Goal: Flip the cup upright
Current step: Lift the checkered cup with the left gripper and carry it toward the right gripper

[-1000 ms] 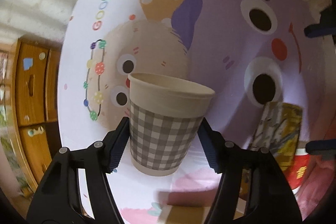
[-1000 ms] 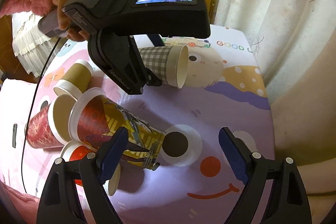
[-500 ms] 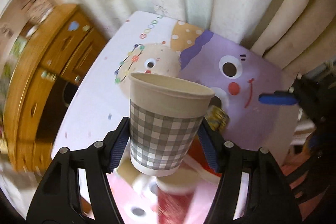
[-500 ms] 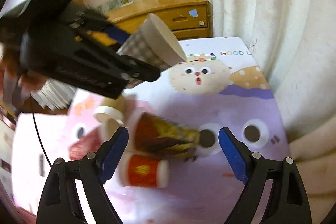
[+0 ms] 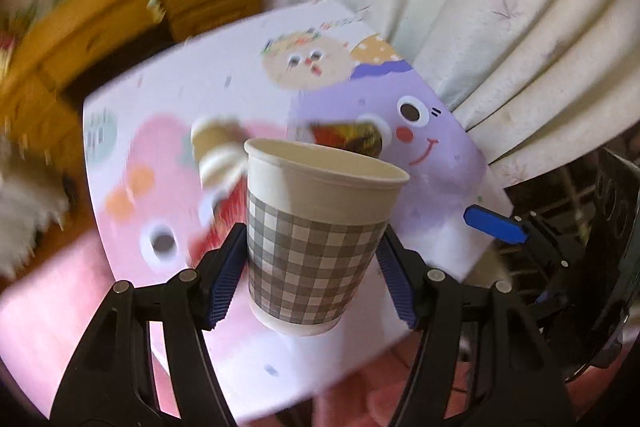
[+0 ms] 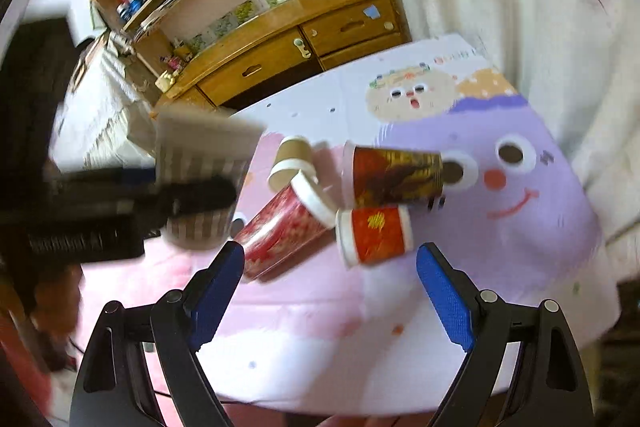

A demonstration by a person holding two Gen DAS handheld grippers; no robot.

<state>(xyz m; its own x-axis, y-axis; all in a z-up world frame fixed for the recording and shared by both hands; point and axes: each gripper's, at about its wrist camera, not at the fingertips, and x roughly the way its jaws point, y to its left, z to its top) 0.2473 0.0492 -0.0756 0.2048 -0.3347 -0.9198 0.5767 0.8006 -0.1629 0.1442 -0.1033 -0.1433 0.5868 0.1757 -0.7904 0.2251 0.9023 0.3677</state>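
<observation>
Left tongs (image 5: 312, 267) are clamped on the checkered cup (image 5: 316, 239), mouth up, held in the air above the counter (image 5: 436, 187). Right tongs (image 6: 330, 283) are spread apart, holding nothing, over the counter's near edge, by four cups lying sideways mid-counter.
</observation>
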